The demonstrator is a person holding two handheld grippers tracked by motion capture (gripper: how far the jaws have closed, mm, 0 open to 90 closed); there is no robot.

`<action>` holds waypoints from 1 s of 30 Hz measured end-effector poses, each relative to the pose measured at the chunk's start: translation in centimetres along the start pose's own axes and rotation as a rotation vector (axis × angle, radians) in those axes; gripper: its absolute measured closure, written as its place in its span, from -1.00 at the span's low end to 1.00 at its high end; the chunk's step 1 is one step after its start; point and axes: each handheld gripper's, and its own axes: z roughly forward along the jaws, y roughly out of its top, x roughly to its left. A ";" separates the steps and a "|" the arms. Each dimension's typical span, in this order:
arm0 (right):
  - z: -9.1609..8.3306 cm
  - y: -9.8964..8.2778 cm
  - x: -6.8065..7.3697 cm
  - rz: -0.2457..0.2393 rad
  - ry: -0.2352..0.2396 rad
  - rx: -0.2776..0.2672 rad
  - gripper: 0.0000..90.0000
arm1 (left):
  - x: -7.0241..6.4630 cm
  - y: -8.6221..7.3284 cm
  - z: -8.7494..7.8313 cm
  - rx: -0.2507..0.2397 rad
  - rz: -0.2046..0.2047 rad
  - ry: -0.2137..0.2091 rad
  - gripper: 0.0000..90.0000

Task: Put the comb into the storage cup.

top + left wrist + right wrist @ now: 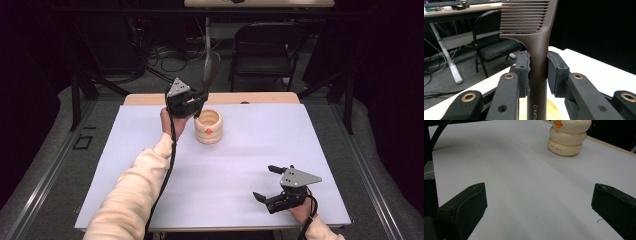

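Above the cream pot (208, 126) on the counter (150, 150), the left tongs (537, 72) squeeze a brown comb (537, 50) upright — ready to drop in, I think. The right tongs (272, 184) rest wide open — holding nothing.

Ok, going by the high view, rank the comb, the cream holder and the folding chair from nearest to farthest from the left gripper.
1. Comb: clamped upright in the left gripper.
2. Cream holder: on the table, just below and right of it.
3. Folding chair: on the floor beyond the table's far edge.

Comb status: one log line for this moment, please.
left gripper: shut on comb, upright above cup | right gripper: open, empty, over table
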 end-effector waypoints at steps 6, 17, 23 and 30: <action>0.0 0.0 0.0 0.001 0.000 0.000 -1.00 | 0.2 -0.1 0.5 -0.008 -0.008 0.002 0.62; 0.0 0.0 0.0 0.001 0.001 0.000 -1.00 | 0.2 -0.1 1.1 -0.037 -0.017 0.001 0.62; 0.0 0.0 0.0 0.001 0.001 0.001 -1.00 | 0.2 -0.2 1.4 -0.039 -0.014 0.003 0.62; 0.0 0.0 0.0 -0.001 0.000 -0.001 -1.00 | 0.2 -0.3 1.7 -0.050 -0.015 0.009 0.62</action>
